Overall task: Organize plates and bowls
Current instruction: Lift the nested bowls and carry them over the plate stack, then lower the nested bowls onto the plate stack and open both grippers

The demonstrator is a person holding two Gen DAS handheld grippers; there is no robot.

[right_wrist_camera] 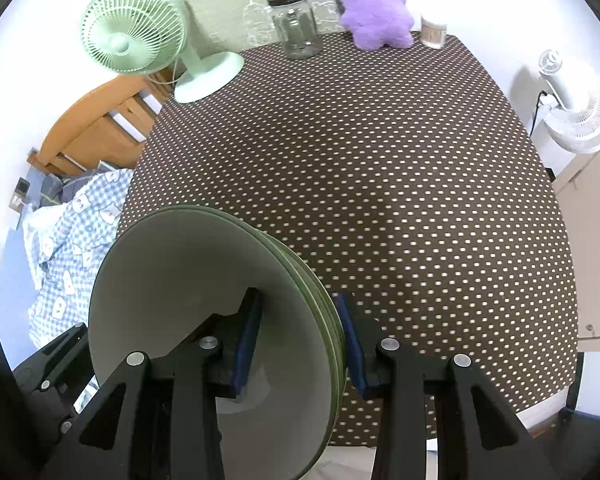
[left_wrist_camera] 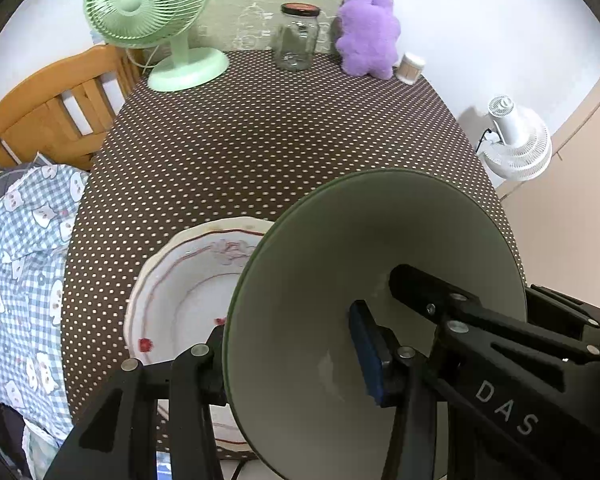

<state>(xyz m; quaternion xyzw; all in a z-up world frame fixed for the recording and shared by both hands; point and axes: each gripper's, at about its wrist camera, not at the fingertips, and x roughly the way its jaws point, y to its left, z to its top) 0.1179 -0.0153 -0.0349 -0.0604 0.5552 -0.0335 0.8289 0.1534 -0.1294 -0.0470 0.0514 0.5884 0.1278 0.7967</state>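
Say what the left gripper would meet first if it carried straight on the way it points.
The left gripper, shut on the green bowls, points steeply down. The bowls would probably meet the white plate on the table first, though depth is unclear.

Close wrist views, shared table (left_wrist_camera: 260, 152)

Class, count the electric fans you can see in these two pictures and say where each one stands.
2. The green fan stands on the table's far left corner. The white fan stands off the table, past its right edge, by the wall. Others may be hidden.
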